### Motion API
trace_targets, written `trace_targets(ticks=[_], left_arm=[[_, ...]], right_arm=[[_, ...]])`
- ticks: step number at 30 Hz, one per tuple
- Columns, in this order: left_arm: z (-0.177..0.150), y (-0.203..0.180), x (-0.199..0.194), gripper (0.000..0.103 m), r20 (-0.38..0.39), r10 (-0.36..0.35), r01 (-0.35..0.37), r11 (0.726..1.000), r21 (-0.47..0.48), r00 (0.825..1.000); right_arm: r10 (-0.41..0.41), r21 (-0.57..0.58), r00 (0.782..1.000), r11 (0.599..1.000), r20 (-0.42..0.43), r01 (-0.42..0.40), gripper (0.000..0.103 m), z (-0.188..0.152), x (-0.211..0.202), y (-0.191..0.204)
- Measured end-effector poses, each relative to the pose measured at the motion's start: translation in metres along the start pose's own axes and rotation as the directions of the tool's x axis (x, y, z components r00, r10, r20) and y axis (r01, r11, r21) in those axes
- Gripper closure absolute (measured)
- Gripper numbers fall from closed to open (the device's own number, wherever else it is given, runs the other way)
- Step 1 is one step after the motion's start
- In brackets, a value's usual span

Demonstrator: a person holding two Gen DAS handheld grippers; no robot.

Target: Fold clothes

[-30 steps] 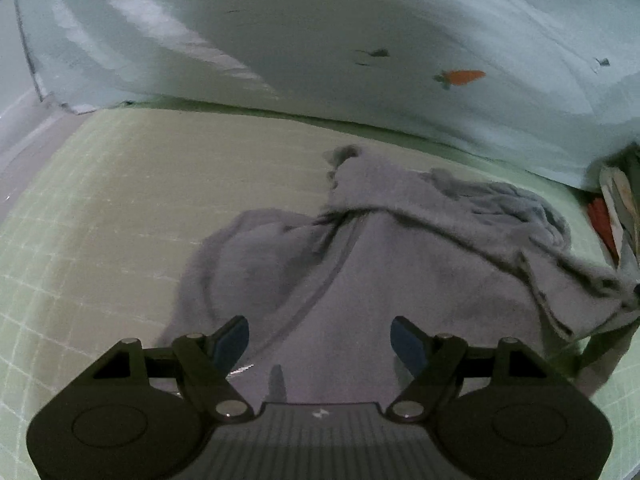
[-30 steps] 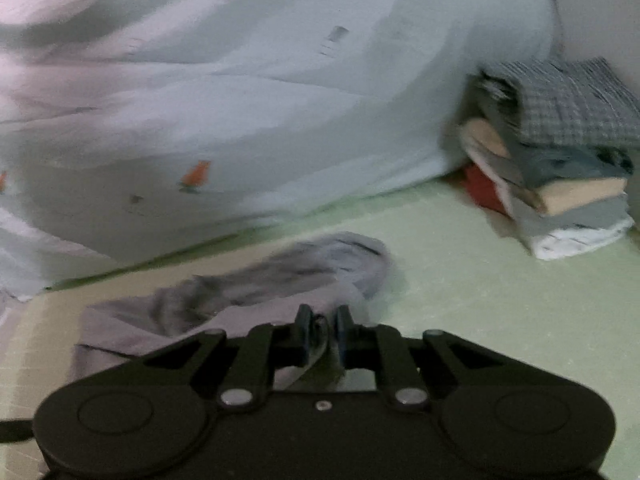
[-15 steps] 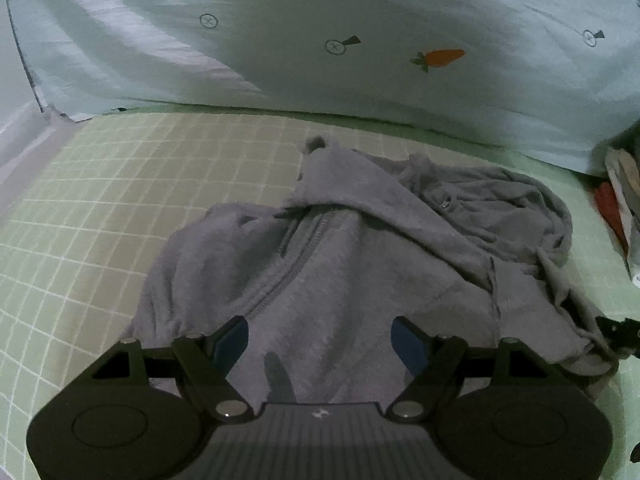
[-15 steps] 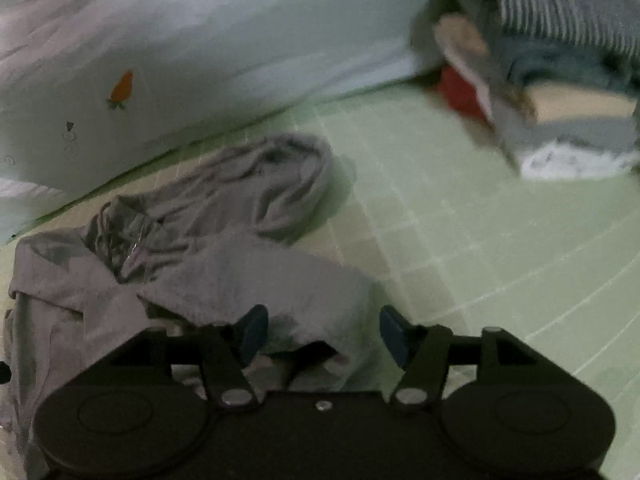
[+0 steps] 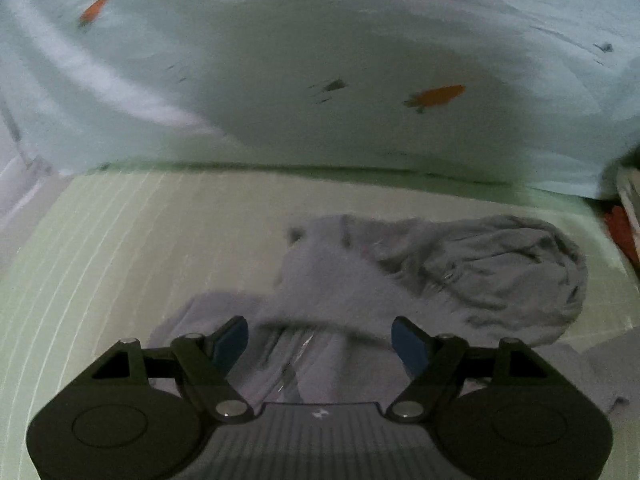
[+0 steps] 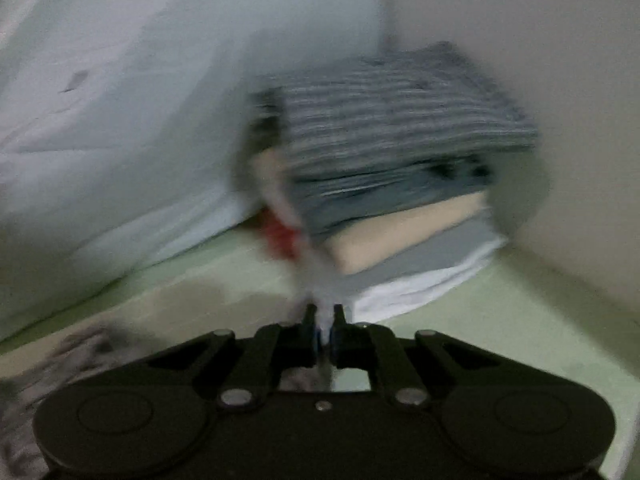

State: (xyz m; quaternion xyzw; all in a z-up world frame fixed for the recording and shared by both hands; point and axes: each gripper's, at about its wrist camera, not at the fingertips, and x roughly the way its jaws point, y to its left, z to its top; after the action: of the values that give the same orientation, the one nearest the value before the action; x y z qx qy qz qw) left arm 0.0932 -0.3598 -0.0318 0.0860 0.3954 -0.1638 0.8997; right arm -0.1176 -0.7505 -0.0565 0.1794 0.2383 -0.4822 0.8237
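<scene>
From the left wrist, we see our left gripper with its blue-padded fingers spread wide and empty above a crumpled grey hoodie lying on the pale green checked sheet, a carrot-print quilt behind. From the right wrist, blurred, our right gripper pinches a strip of pale fabric; we cannot tell which garment, before a stack of folded clothes.

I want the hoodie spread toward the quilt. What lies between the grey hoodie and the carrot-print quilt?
Only bare green checked sheet separates the grey hoodie from the carrot-print quilt, seen in the left wrist view.
</scene>
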Motion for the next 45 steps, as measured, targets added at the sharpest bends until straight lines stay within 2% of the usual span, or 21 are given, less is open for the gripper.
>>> trace_targets(ticks=[3, 5, 7, 11, 16, 19, 21, 23, 27, 29, 30, 32, 34, 37, 39, 41, 43, 45], left_arm=[[0.007, -0.020, 0.003, 0.021, 0.015, -0.020, 0.018, 0.996, 0.091, 1.000], [0.006, -0.032, 0.006, 0.020, 0.010, -0.024, 0.023, 0.990, 0.140, 1.000], [0.005, -0.040, 0.007, 0.020, -0.005, -0.036, 0.036, 0.988, 0.150, 0.999], [0.000, -0.054, 0.007, 0.020, -0.040, -0.078, 0.083, 0.984, 0.157, 0.996], [-0.002, -0.070, 0.004, 0.020, -0.064, -0.120, 0.128, 0.981, 0.144, 0.991], [-0.005, -0.082, 0.004, 0.022, -0.091, -0.173, 0.184, 0.973, 0.142, 0.981], [-0.010, -0.093, 0.005, 0.031, -0.110, -0.196, 0.213, 0.962, 0.173, 0.974], [-0.014, -0.102, 0.007, 0.044, -0.131, -0.212, 0.235, 0.952, 0.197, 0.969], [-0.022, -0.115, 0.014, 0.062, -0.173, -0.234, 0.271, 0.935, 0.229, 0.957], [-0.026, -0.119, 0.021, 0.077, -0.196, -0.229, 0.273, 0.933, 0.236, 0.953], [-0.027, -0.119, 0.025, 0.081, -0.208, -0.229, 0.276, 0.932, 0.234, 0.951], [-0.028, -0.115, 0.028, 0.098, -0.220, -0.244, 0.290, 0.934, 0.209, 0.944], [-0.027, -0.109, 0.029, 0.098, -0.217, -0.255, 0.295, 0.939, 0.176, 0.942], [-0.019, -0.091, 0.020, 0.098, -0.161, -0.224, 0.248, 0.957, 0.152, 0.961], [-0.009, -0.057, 0.017, 0.098, -0.119, -0.149, 0.164, 0.978, 0.131, 0.982], [0.001, -0.024, 0.014, 0.098, -0.078, -0.072, 0.080, 0.991, 0.105, 0.994], [0.012, 0.010, 0.011, 0.098, -0.039, 0.008, -0.005, 0.997, 0.077, 0.999], [0.022, 0.044, 0.008, 0.098, -0.003, 0.088, -0.088, 0.995, 0.044, 0.996]], right_arm=[[-0.064, -0.031, 0.996, 0.998, -0.056, 0.062, 0.095, -0.013, 0.009, -0.014], [-0.095, -0.061, 0.990, 0.994, -0.106, 0.089, 0.089, -0.029, 0.010, -0.018], [-0.101, -0.064, 0.982, 0.994, -0.159, 0.092, 0.069, -0.043, 0.011, -0.022], [-0.092, -0.061, 0.971, 0.995, -0.223, 0.080, 0.060, -0.061, 0.014, -0.021], [-0.079, -0.081, 0.972, 0.995, -0.223, 0.062, 0.038, -0.064, 0.016, -0.012], [-0.085, -0.098, 0.967, 0.993, -0.239, 0.063, 0.031, -0.067, 0.021, -0.009], [-0.088, -0.104, 0.962, 0.993, -0.258, 0.063, 0.031, -0.070, 0.025, -0.008], [-0.092, -0.106, 0.957, 0.992, -0.274, 0.065, 0.031, -0.074, 0.027, -0.010], [-0.095, -0.105, 0.951, 0.992, -0.293, 0.066, 0.031, -0.079, 0.031, -0.014], [-0.095, -0.104, 0.948, 0.992, -0.303, 0.066, 0.031, -0.080, 0.032, -0.016], [-0.095, -0.104, 0.947, 0.992, -0.307, 0.066, 0.031, -0.081, 0.033, -0.016], [-0.094, -0.106, 0.945, 0.992, -0.312, 0.064, 0.030, -0.083, 0.033, -0.016], [-0.093, -0.111, 0.947, 0.992, -0.309, 0.061, 0.030, -0.083, 0.032, -0.015], [-0.092, -0.125, 0.947, 0.991, -0.308, 0.056, 0.030, -0.082, 0.032, -0.012], [-0.092, -0.138, 0.947, 0.989, -0.308, 0.051, 0.030, -0.082, 0.032, -0.010], [-0.094, -0.156, 0.947, 0.987, -0.306, 0.048, 0.030, -0.082, 0.032, -0.006], [-0.097, -0.172, 0.946, 0.984, -0.310, 0.045, 0.030, -0.082, 0.031, -0.001], [-0.103, -0.189, 0.943, 0.981, -0.317, 0.043, 0.030, -0.083, 0.029, 0.004]])
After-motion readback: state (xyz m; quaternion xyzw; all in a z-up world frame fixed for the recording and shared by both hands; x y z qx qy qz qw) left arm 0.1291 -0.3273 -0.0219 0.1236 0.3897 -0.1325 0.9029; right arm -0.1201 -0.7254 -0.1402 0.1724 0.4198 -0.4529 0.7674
